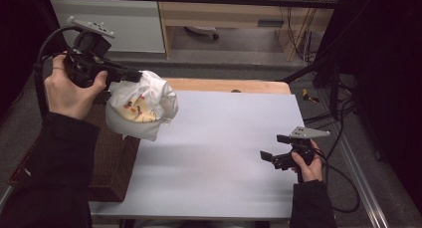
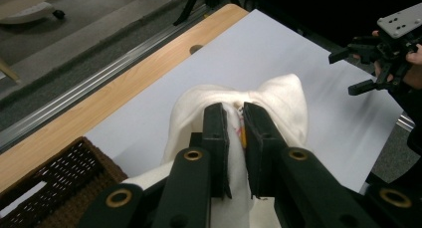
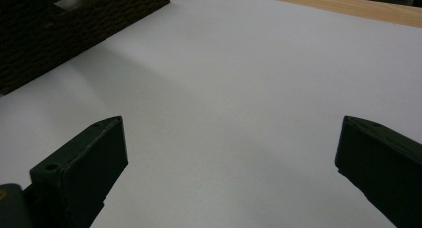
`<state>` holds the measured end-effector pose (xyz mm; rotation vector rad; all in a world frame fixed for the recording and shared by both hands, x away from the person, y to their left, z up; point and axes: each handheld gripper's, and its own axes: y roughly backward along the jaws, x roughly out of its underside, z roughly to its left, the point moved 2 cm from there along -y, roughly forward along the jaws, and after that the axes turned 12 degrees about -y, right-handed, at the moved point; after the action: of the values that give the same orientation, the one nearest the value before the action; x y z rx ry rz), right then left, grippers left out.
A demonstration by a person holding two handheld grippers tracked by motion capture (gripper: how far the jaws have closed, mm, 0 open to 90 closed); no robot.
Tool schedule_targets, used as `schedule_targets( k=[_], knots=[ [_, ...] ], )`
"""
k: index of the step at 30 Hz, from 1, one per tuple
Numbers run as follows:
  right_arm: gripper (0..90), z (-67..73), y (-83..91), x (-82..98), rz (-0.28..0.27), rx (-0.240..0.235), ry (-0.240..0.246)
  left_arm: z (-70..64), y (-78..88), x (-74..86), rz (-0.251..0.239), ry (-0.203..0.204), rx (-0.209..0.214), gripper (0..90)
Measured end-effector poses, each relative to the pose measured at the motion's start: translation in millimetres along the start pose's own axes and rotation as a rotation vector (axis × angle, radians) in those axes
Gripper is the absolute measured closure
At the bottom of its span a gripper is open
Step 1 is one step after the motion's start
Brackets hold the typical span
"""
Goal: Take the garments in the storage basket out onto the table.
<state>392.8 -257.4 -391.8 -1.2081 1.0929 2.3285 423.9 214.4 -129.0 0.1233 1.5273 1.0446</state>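
We hold the left gripper (image 1: 133, 77) raised above the left edge of the table (image 1: 224, 153), and its jaws are clamped on a fold of the white cloth (image 1: 142, 106). In the left gripper view the two black jaws stand almost together, with a thin ridge of the cloth (image 2: 278, 96) pinched between their pads. The rest of the cloth bunches beyond the jaw tips and hangs below them, clear of the table surface. A printed pattern in red and yellow shows on the hanging part; we cannot resolve its motif, though it may be small fruit or flowers. The dark woven basket (image 1: 114, 158) lies beneath and behind the left jaws, at the table's left edge.

We hold the right gripper (image 1: 272, 147) low over the right side of the table, well apart from the cloth. Its jaws stand wide apart, and nothing lies between them except the bare white surface (image 3: 234, 103). The basket (image 3: 59, 34) sits far ahead of the right jaws, toward their left.
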Motion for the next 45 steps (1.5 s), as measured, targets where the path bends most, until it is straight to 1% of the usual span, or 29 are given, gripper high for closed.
schedule_targets(
  k=[8,18,23,34,37,41,45],
  knots=[
    [0.6,-0.2,0.5,-0.1,-0.001,-0.002,0.002,-9.8,-13.7,-13.2,0.002,-0.027,0.025,80.2],
    [0.6,-0.4,0.8,-0.1,-0.002,-0.002,0.002,-21.2,-32.8,-26.2,0.008,-0.049,0.061,80.3],
    [0.6,-0.3,1.6,-0.3,-0.005,-0.005,0.0,-27.7,-41.5,-32.8,0.017,-0.067,0.071,80.3],
    [0.6,-0.5,3.0,-0.8,-0.012,-0.008,0.0,-35.5,-60.3,-44.9,0.032,-0.091,0.101,80.5],
    [0.6,-0.5,3.1,-0.9,-0.014,-0.008,-0.001,-38.8,-65.9,-49.0,0.03,-0.096,0.111,80.5],
    [0.6,-0.5,3.6,-1.0,-0.017,-0.011,-0.002,-42.9,-74.6,-54.5,0.04,-0.109,0.122,80.6],
    [0.6,-0.9,4.2,-1.1,-0.016,-0.011,0.0,-47.2,-82.8,-59.9,0.035,-0.121,0.139,80.6]
  ],
)
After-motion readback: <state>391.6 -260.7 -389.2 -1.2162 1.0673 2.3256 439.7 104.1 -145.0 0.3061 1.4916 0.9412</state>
